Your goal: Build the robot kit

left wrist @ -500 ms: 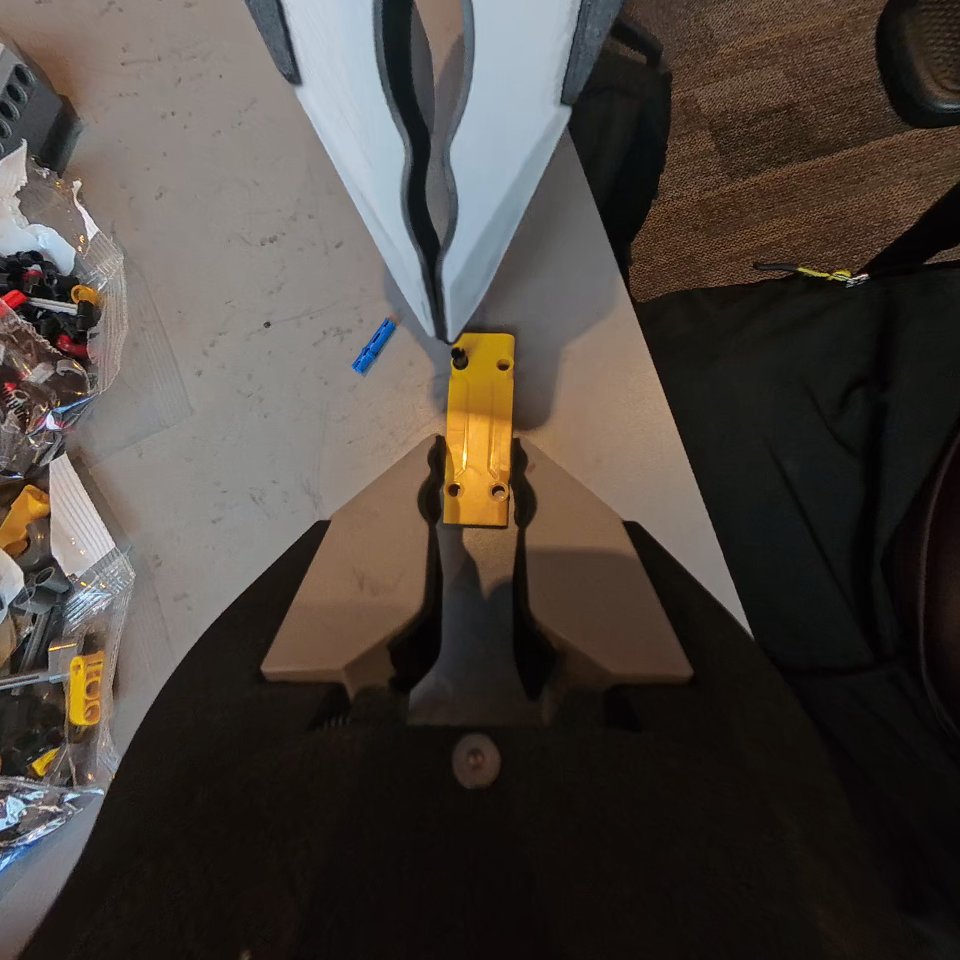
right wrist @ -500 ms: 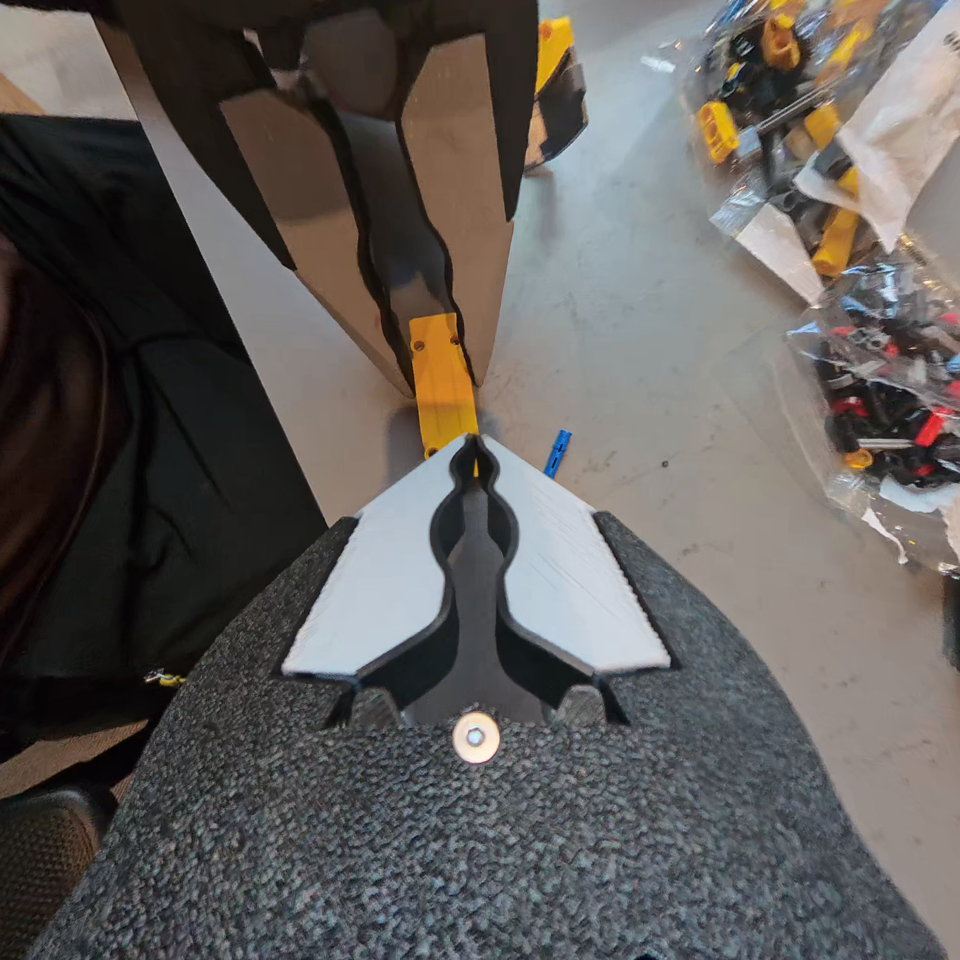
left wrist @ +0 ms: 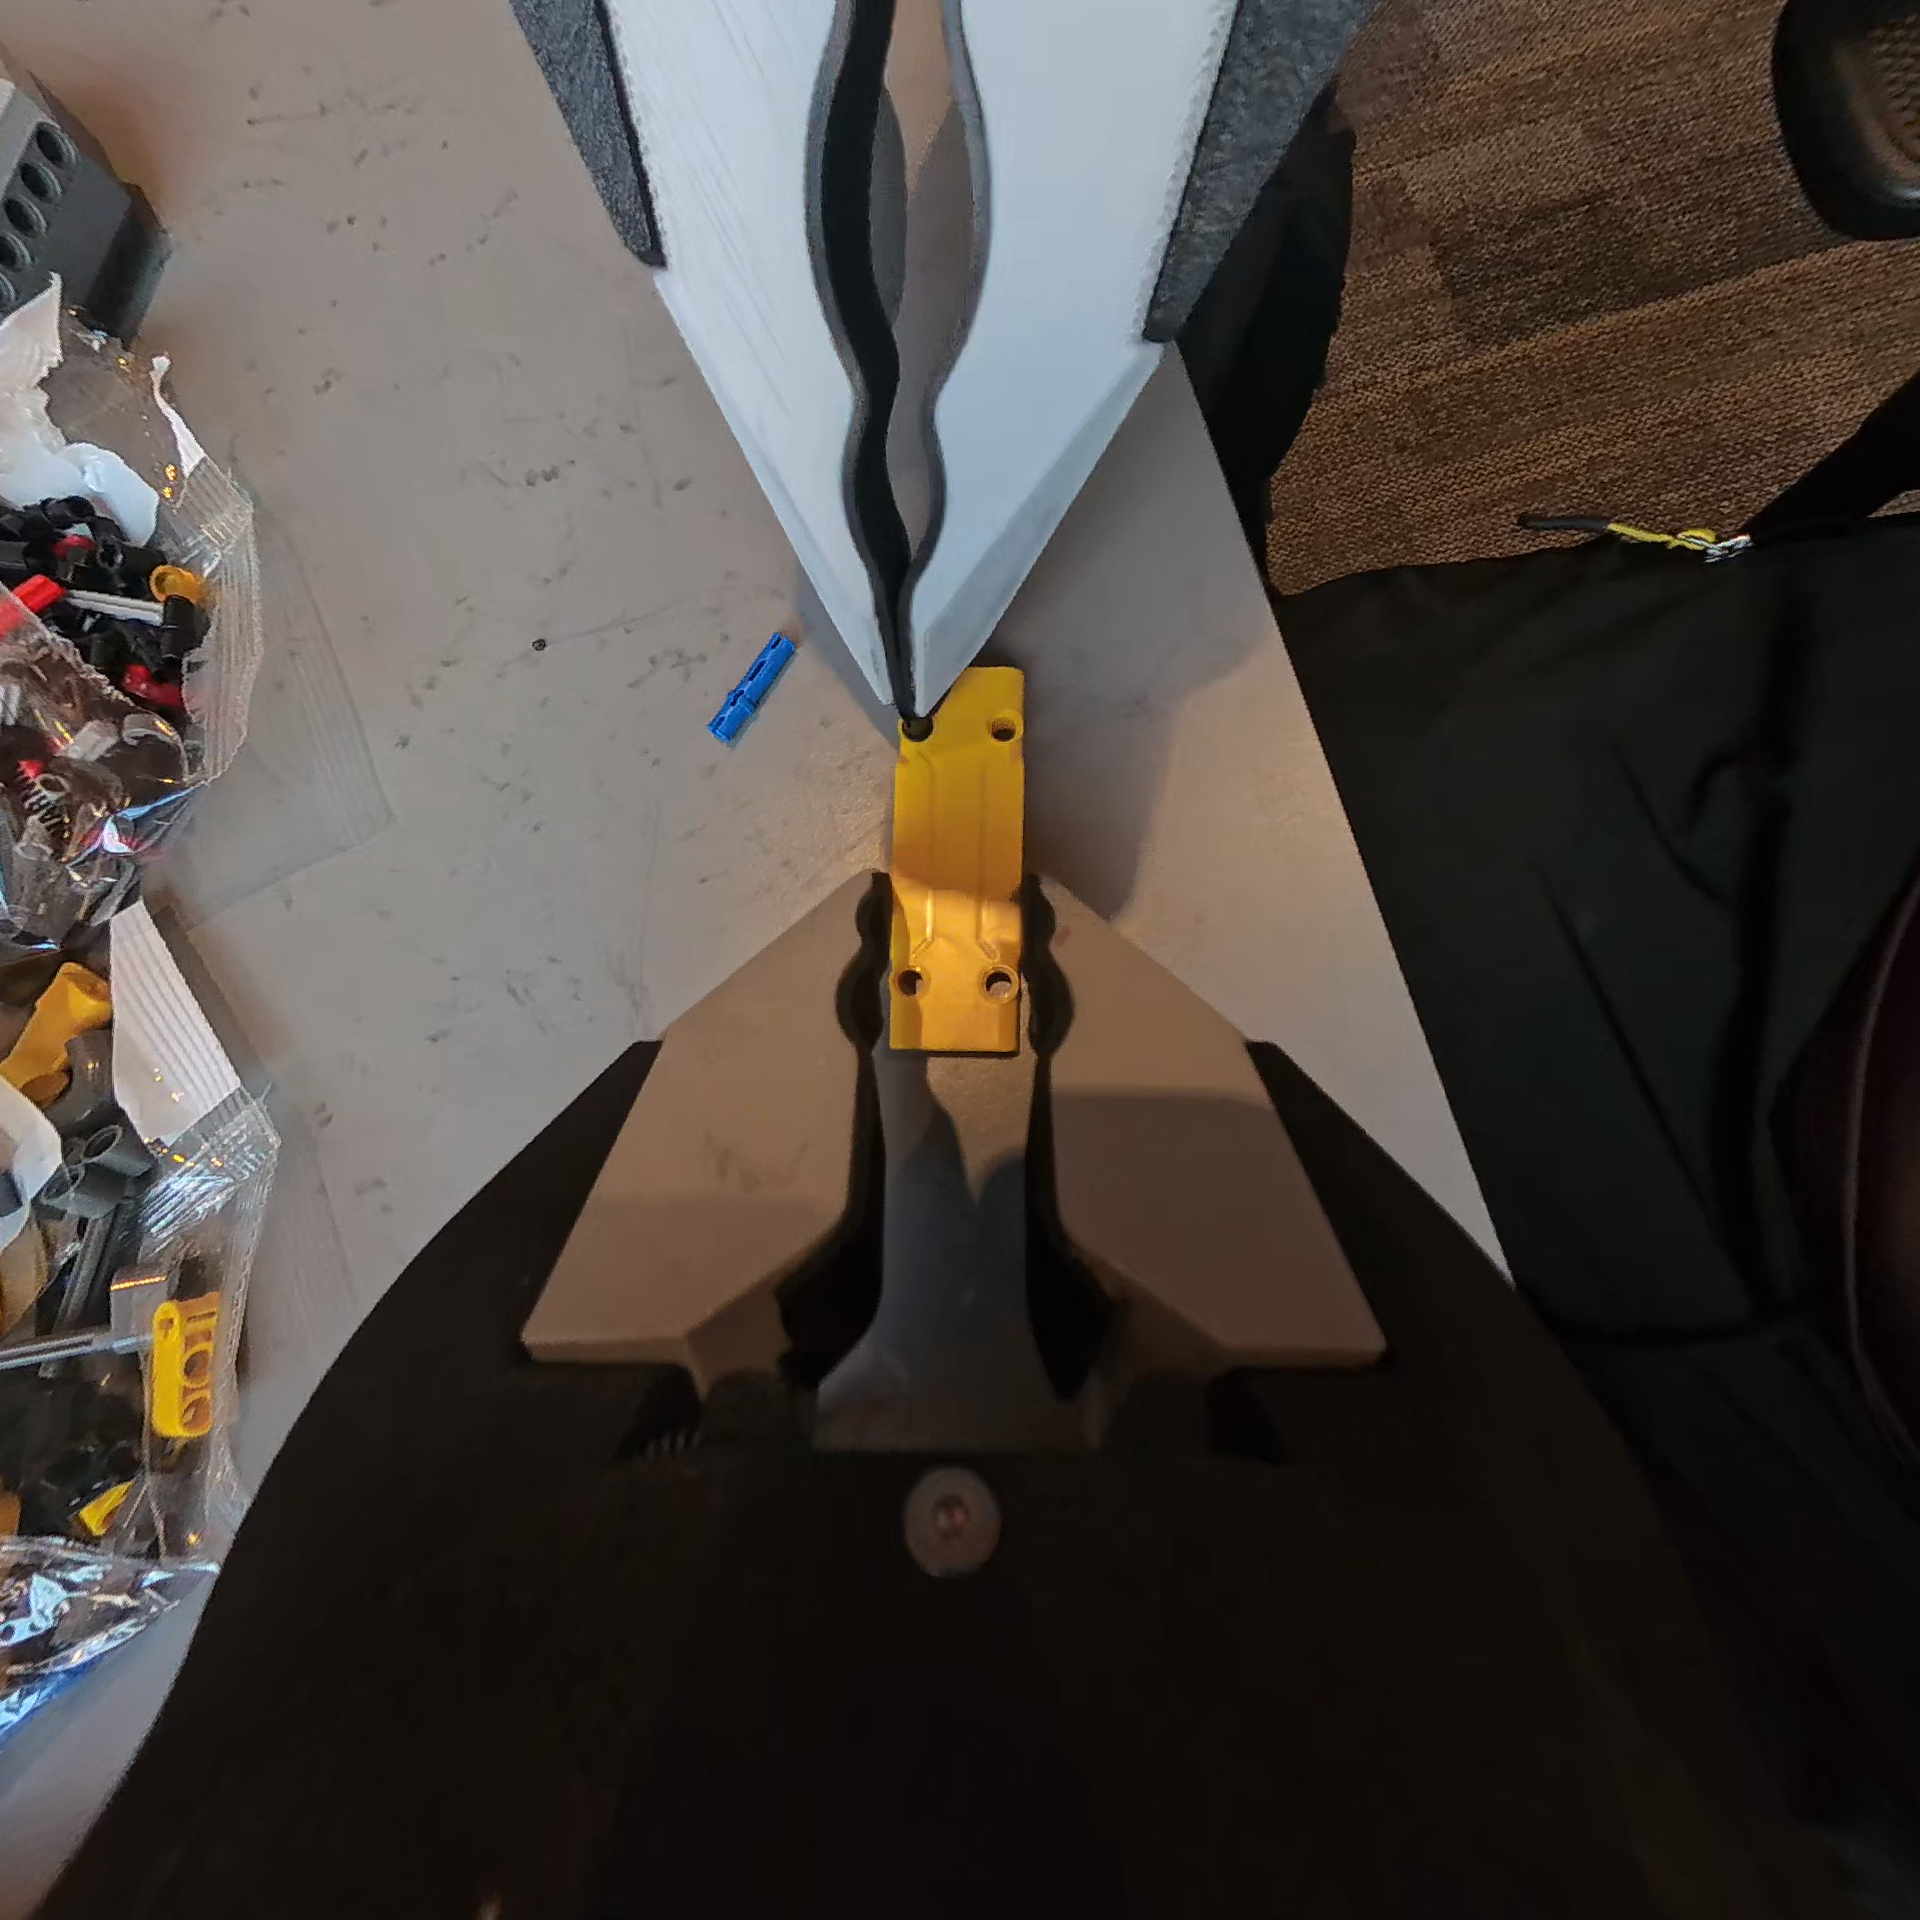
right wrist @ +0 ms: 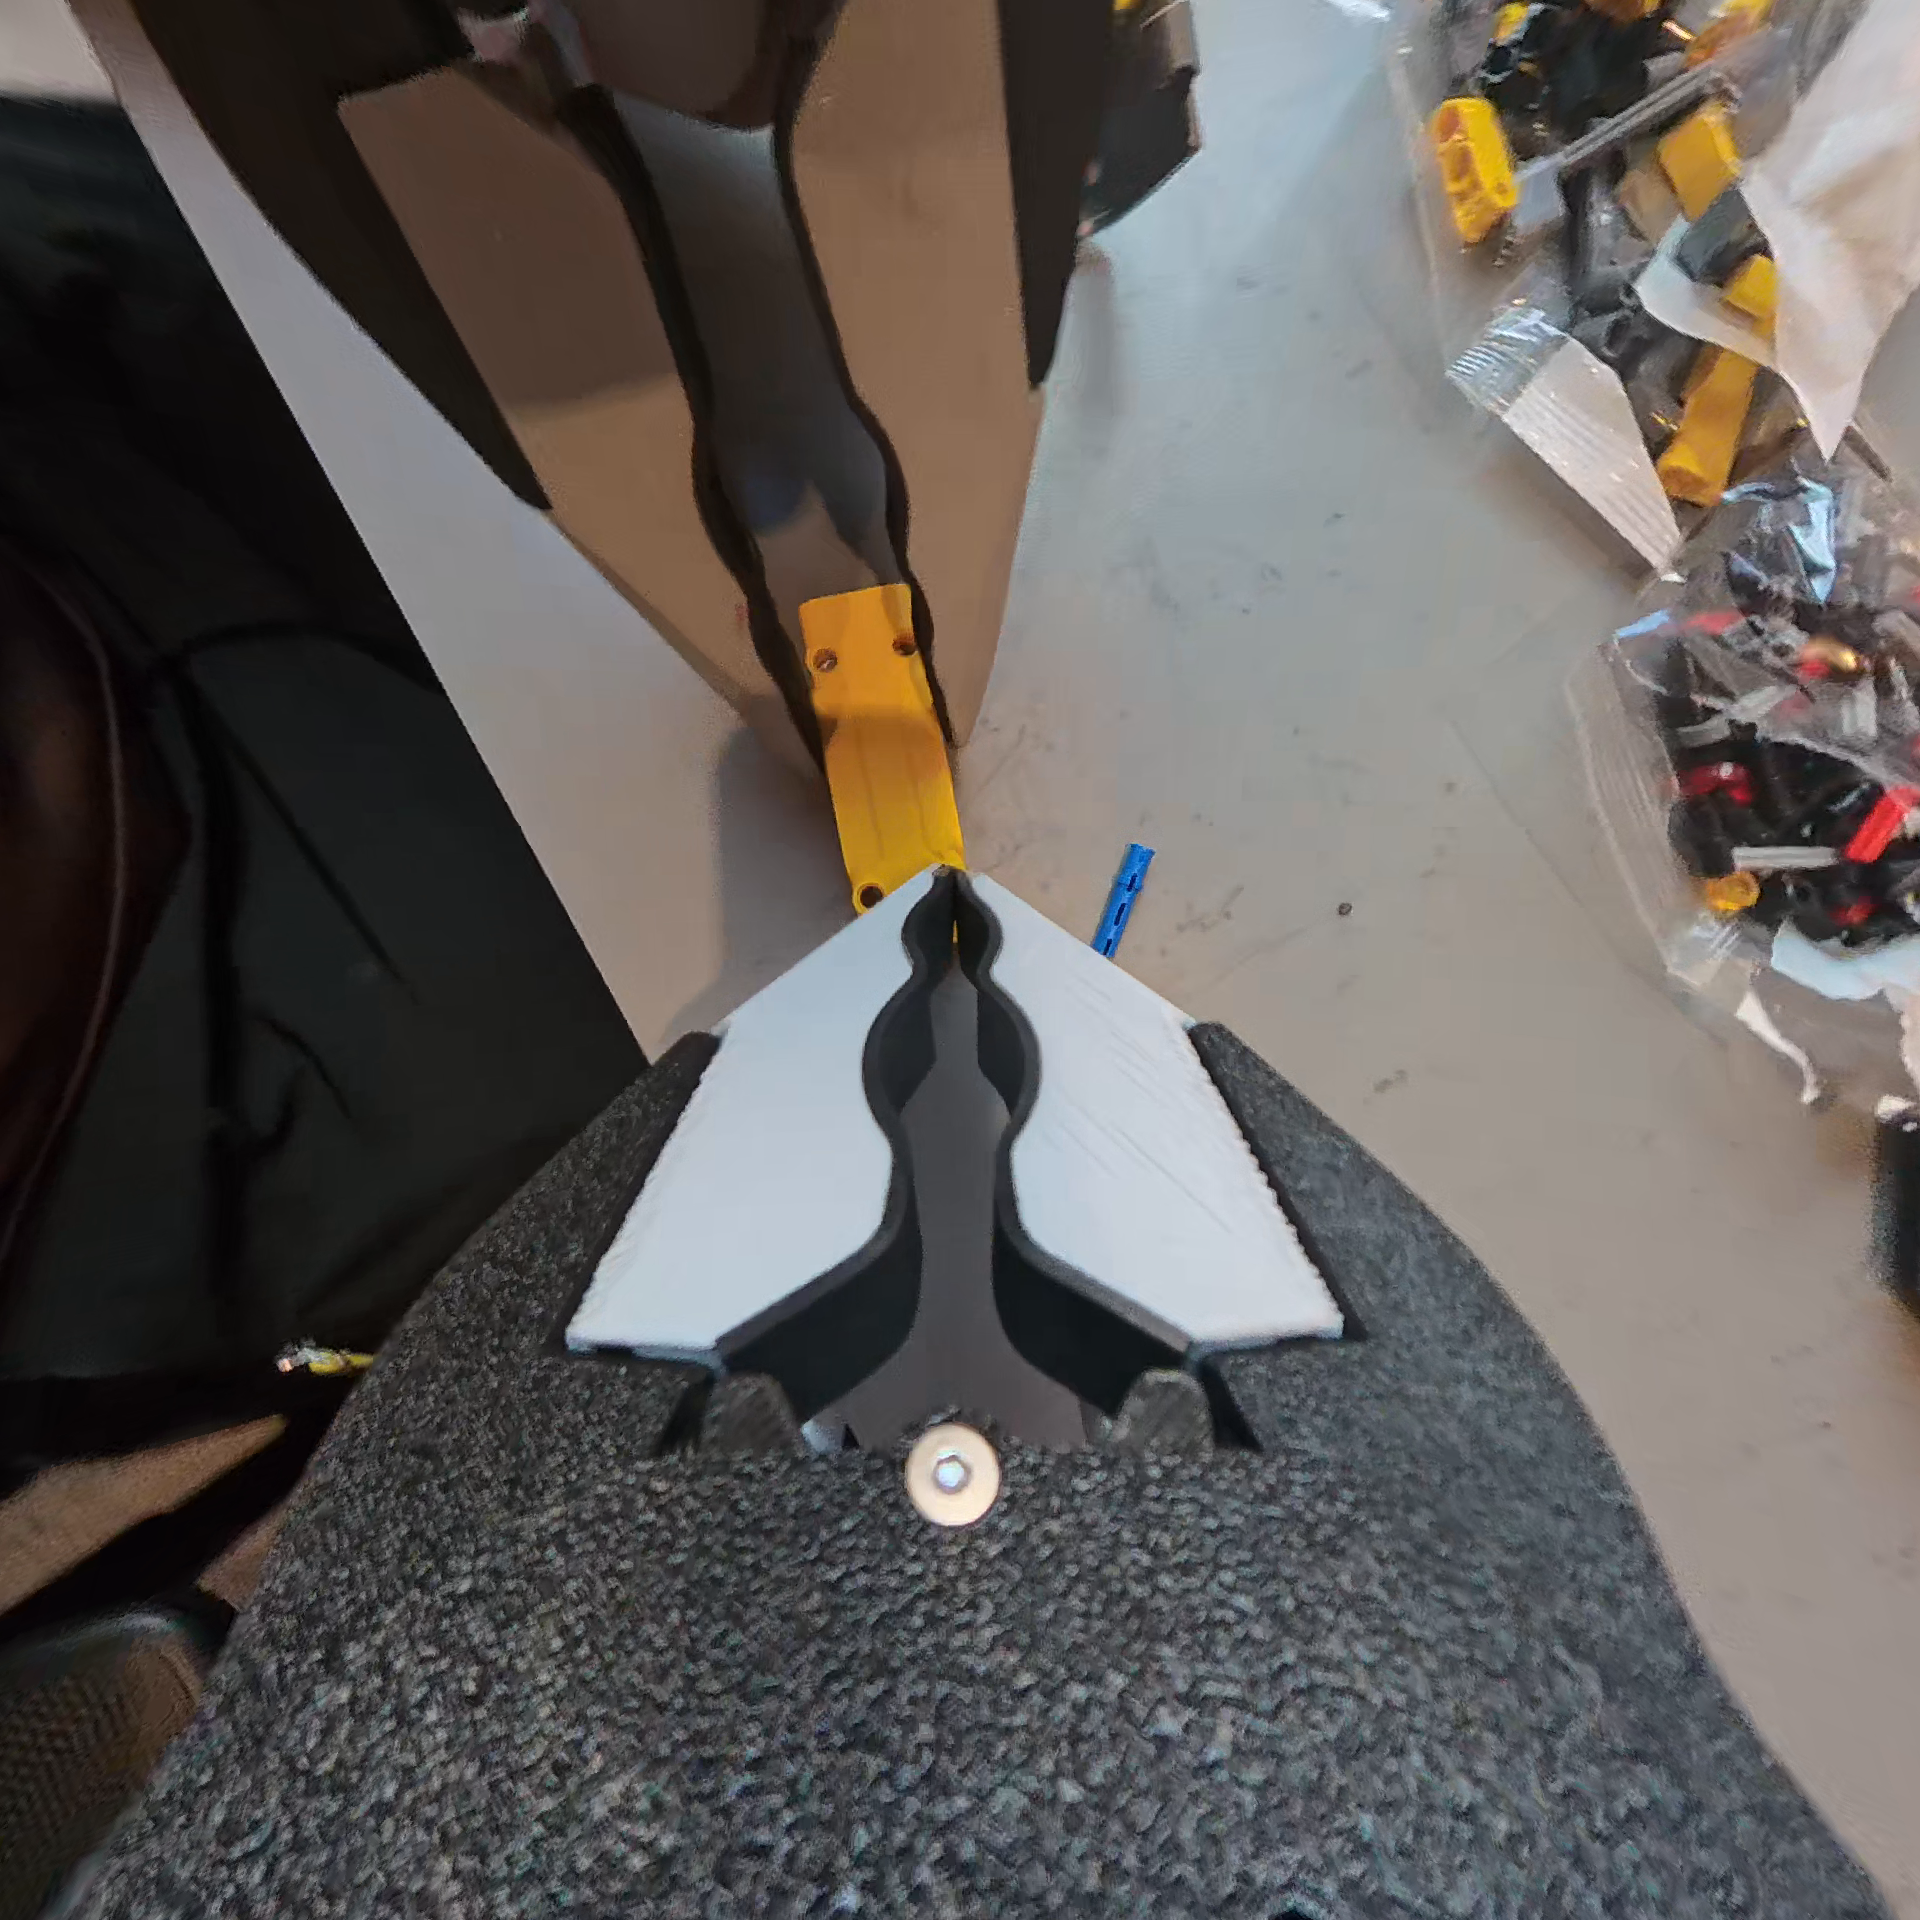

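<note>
Bare table (left wrist: 436, 436) lies open between the blue pin (left wrist: 750, 687) and the parts bags (left wrist: 94, 665).

Left gripper (left wrist: 956, 894) grips yellow panel (left wrist: 961, 831); right gripper (left wrist: 907, 707), jaws together, touches its far corner.

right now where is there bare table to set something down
Bare table lies between the bags of parts and the two grippers, broken only by the blue pin. It is crowded where the left gripper grips the yellow plate and the right gripper meets its far end by the table edge.
</note>
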Available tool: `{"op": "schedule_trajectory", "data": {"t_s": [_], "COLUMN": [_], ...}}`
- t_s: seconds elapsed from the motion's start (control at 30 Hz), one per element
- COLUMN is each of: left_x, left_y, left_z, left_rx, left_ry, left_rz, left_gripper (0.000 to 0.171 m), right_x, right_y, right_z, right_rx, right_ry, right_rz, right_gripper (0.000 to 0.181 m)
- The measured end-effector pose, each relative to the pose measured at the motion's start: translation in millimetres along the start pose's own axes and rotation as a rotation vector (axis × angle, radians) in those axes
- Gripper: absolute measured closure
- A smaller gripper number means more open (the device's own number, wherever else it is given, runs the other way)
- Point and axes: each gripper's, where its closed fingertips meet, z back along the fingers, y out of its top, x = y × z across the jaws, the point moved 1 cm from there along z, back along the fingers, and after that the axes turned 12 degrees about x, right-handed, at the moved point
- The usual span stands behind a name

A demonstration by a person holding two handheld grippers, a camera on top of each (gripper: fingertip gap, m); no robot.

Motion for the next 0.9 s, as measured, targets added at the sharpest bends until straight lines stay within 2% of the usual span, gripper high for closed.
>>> {"op": "schedule_trajectory", "data": {"t_s": [0.03, 0.17, 0.33, 0.57, 0.8, 0.9], "left_x": [0.0, 0.1, 0.1, 0.2, 0.4, 0.3], "left_y": [0.0, 0.2, 0.4, 0.1, 0.0, -0.1], "left_z": [0.1, 0.2, 0.3, 0.6, 0.7, 0.8], "left_rx": [0.001, 0.002, 0.005, 0.002, -0.002, 0.001], "left_ry": [0.002, 0.01, 0.012, 0.017, 0.018, 0.013], "left_rz": [-0.003, -0.01, -0.02, -0.024, -0.023, -0.013], "left_gripper": [0.149, 0.15, 0.149, 0.149, 0.149, 0.149], "right_x": [0.7, 10.8, 33.4, 46.6, 57.3, 57.8], "right_y": [0.4, 9.5, 0.7, -11.9, -12.7, -13.8], "right_z": [0.3, 11.9, 21.2, 19.0, 18.9, 11.0], "right_rx": [0.036, 0.258, 0.373, 0.39, 0.32, 0.285], "right_ry": [-0.005, -0.049, -0.169, -0.265, -0.341, -0.329], "right_rz": [-0.037, -0.162, -0.306, -0.338, -0.264, -0.259], "right_gripper": [0.181, 0.181, 0.166, 0.161, 0.153, 0.149]}}
